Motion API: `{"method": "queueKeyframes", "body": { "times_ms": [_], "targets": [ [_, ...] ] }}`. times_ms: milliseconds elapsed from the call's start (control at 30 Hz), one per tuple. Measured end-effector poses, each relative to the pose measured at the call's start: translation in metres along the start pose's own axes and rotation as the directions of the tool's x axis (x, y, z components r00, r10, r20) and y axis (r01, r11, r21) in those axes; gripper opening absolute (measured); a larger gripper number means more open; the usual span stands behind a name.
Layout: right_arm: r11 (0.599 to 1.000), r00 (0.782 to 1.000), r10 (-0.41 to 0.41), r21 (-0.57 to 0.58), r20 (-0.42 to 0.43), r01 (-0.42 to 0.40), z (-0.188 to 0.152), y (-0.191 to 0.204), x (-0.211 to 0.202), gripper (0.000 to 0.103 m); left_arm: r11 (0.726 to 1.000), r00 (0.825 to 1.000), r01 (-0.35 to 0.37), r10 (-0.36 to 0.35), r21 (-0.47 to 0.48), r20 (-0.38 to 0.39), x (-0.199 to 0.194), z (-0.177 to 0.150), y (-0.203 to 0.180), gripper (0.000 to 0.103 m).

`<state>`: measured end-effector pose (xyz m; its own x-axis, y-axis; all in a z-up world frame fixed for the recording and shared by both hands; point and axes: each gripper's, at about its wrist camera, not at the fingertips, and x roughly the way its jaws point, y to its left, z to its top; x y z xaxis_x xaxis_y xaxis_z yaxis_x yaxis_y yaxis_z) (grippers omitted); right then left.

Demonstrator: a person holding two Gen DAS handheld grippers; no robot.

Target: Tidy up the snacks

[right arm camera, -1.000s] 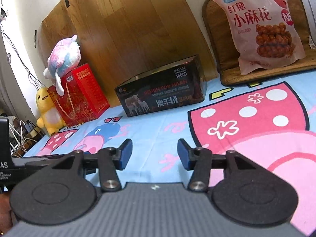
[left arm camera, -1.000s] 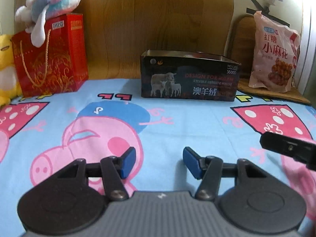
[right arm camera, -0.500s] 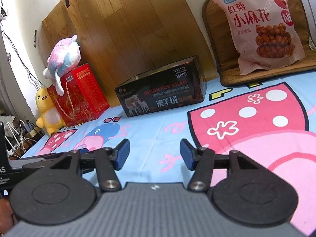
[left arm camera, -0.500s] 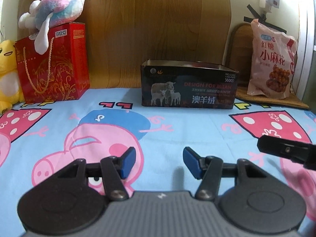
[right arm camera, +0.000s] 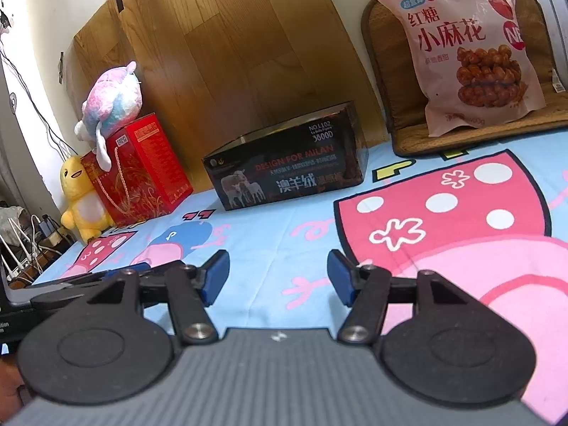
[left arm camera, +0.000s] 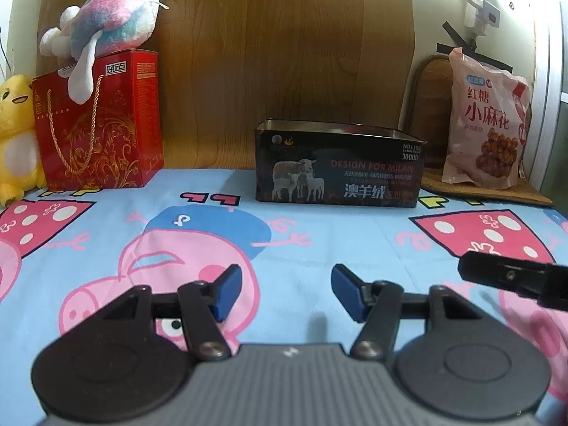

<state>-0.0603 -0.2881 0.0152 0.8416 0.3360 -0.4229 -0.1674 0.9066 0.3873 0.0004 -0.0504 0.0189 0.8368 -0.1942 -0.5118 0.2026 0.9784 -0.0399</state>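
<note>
A pink snack bag (left arm camera: 486,127) with red Chinese lettering leans upright on a brown woven mat at the far right; it also shows in the right wrist view (right arm camera: 468,46). A dark open-topped box (left arm camera: 339,165) printed with sheep stands at the back middle, also in the right wrist view (right arm camera: 287,168). My left gripper (left arm camera: 285,293) is open and empty, low over the cartoon sheet. My right gripper (right arm camera: 277,273) is open and empty, well short of the bag. The right gripper's finger (left arm camera: 511,278) shows at the right edge of the left wrist view.
A red gift bag (left arm camera: 97,124) with a pink plush toy (left arm camera: 106,39) on top stands at the back left, next to a yellow plush duck (left arm camera: 16,135). A wooden board (left arm camera: 291,53) leans against the wall. The blue Peppa Pig sheet (left arm camera: 319,234) covers the surface.
The left wrist view has levelled and pulled back a little, so the box and bag look smaller. The right gripper's jaws have opened slightly wider.
</note>
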Motion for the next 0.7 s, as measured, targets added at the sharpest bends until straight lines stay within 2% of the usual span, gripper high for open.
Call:
{"method": "queueKeyframes", "body": {
  "times_ms": [700],
  "targets": [
    [1.0,1.0,-0.011,-0.008,-0.003,0.011,-0.001,0.003,0.0006,0.065,1.0,1.0,0.009,-0.008,-0.016,0.027,-0.0041,-0.0008,0.0031,0.065]
  ]
}}
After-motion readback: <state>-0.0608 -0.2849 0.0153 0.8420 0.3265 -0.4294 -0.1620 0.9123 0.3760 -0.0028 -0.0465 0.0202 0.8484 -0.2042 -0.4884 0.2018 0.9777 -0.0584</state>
